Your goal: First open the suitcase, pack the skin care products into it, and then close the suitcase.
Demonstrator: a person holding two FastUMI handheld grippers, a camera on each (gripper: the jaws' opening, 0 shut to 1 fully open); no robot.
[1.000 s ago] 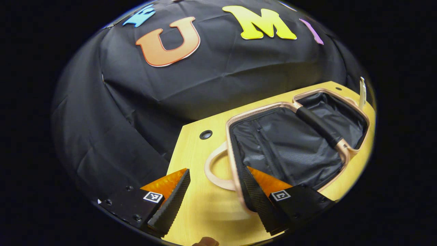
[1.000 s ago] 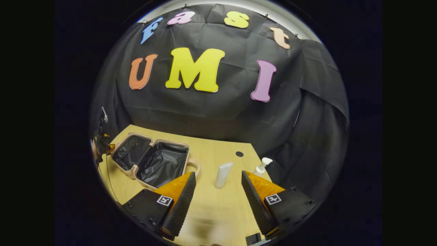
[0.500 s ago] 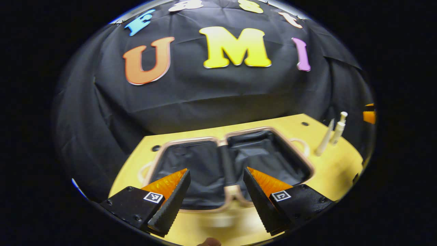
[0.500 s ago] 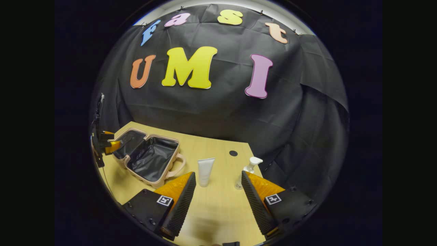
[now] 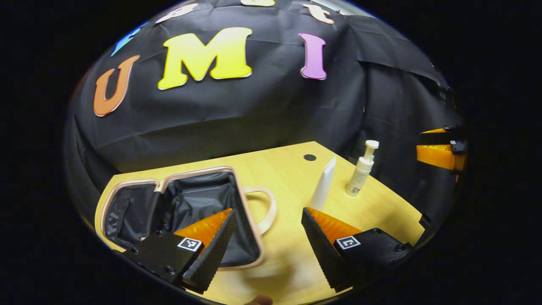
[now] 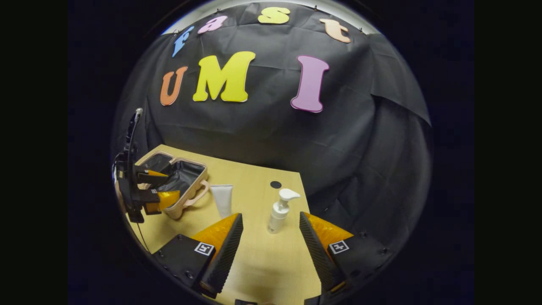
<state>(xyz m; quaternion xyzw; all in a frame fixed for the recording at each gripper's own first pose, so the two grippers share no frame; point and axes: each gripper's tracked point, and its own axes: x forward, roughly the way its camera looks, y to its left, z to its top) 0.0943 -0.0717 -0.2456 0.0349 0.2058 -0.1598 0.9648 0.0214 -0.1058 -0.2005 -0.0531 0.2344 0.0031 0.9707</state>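
In the left gripper view the suitcase (image 5: 178, 203) lies open on the table (image 5: 288, 169), both dark-lined halves facing up and its handle (image 5: 264, 207) pointing toward the bottles. The left tool (image 5: 269, 245) hangs just above the table with its fingers apart, holding nothing; one finger overlaps the case's near corner, the other sits by the foot of the tube (image 5: 324, 186). The tube stands upright just beside the handle, and the pump bottle (image 5: 360, 169) stands near it, apart from it. At the far right edge part of the right tool (image 5: 440, 150) shows. In the right gripper view the order runs the same: left tool (image 6: 154, 188) (in front of the case), suitcase (image 6: 186, 180), tube (image 6: 222, 199), bottle (image 6: 279, 209). The right tool (image 6: 271, 250) has its fingers spread wide and empty, the bottle standing between and beyond the tips.
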